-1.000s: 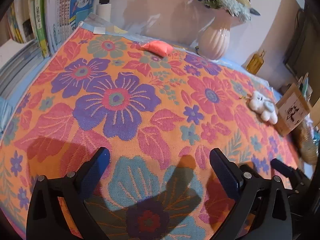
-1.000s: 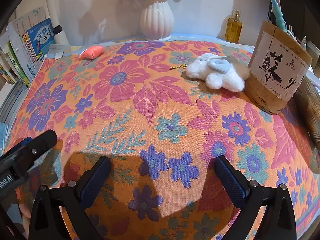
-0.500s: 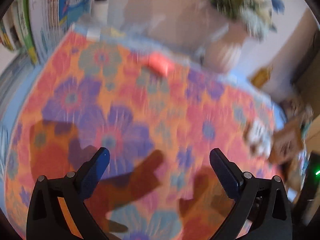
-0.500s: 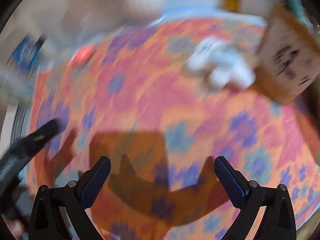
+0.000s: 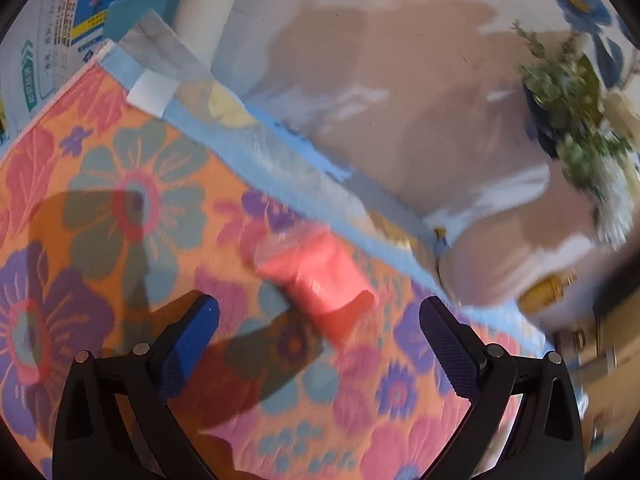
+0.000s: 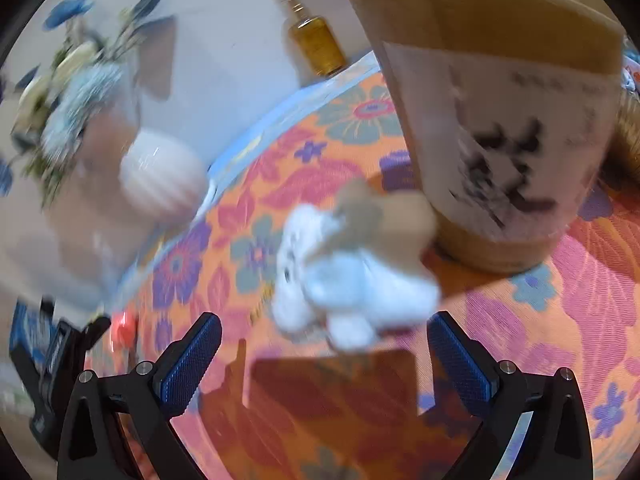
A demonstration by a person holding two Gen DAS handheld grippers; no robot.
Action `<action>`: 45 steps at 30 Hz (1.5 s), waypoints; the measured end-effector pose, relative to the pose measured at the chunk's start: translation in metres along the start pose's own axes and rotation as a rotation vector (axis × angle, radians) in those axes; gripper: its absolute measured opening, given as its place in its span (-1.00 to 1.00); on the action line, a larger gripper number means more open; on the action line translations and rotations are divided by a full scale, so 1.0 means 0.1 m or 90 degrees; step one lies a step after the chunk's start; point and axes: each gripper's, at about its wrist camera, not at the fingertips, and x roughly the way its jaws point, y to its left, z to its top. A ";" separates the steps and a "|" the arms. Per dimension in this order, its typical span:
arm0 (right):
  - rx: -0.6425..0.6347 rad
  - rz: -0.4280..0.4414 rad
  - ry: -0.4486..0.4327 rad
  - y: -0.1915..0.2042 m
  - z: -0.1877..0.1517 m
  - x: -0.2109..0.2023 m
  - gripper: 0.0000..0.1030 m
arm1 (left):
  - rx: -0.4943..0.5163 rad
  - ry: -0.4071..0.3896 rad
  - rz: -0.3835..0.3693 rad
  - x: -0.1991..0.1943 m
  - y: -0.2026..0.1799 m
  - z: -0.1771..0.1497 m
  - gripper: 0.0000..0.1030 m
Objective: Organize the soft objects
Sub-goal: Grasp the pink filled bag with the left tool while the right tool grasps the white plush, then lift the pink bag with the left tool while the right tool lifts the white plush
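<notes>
A soft pink-red pouch point(image 5: 316, 276) lies on the floral cloth point(image 5: 100, 208) near its far edge. My left gripper point(image 5: 320, 332) is open, its jaws wide on either side just in front of the pouch, not touching it. A white plush toy point(image 6: 344, 280) with a tan part lies on the cloth next to a brown paper cup holder point(image 6: 500, 128). My right gripper point(image 6: 320, 348) is open, jaws wide just in front of the plush. The pouch also shows small in the right wrist view point(image 6: 124, 326).
A white ribbed vase point(image 6: 160, 176) with flowers stands at the back wall. An amber bottle point(image 6: 316, 44) stands behind the plush. Books point(image 5: 60, 20) and a white roll point(image 5: 204, 20) stand at the back left. The left gripper's body point(image 6: 52, 368) shows at the left.
Both grippers have moved forward across the cloth. The left one has closed in on the pink pouch, the right one on the white plush. Both stay open.
</notes>
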 end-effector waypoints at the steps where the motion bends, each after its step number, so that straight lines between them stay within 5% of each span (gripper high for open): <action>1: 0.012 -0.011 -0.003 0.03 0.03 0.04 1.00 | 0.006 0.011 0.019 0.07 -0.05 0.03 0.93; 5: 0.057 -0.050 -0.064 0.11 0.09 0.14 1.00 | 0.049 -0.015 0.060 0.15 -0.16 -0.01 0.93; 9: -0.004 -0.087 -0.099 0.28 0.07 0.22 0.95 | 0.103 -0.004 0.115 0.22 -0.28 -0.03 0.83; 10: -0.010 -0.085 -0.104 0.25 0.03 0.19 0.81 | 0.104 -0.010 0.123 0.21 -0.28 -0.04 0.70; 12: -0.022 -0.076 -0.100 0.30 0.03 0.23 0.05 | 0.105 -0.022 0.140 0.18 -0.27 -0.05 0.40; 14: -0.041 -0.075 -0.107 0.29 0.03 0.20 0.04 | 0.117 -0.031 0.155 0.17 -0.28 -0.07 -0.03; 17: -0.085 -0.051 -0.098 0.39 -0.01 0.21 -0.04 | 0.125 -0.041 0.156 0.10 -0.28 -0.11 -0.26; 21: -0.126 -0.010 -0.132 0.47 -0.16 0.03 -0.05 | 0.126 -0.110 0.060 -0.20 -0.23 -0.20 -0.29; 32: -0.331 0.042 -0.121 0.23 -0.74 -0.58 -0.04 | 0.169 -0.107 0.093 -0.99 -0.09 -1.03 -0.29; 39: -0.383 0.066 -0.044 -0.27 -0.80 -0.75 -0.03 | 0.161 -0.045 0.020 -1.39 0.06 -1.47 -0.29; 45: -0.447 0.089 -0.028 -0.48 -0.83 -0.85 0.02 | 0.290 -0.084 -0.008 -1.54 -0.18 -1.81 -0.28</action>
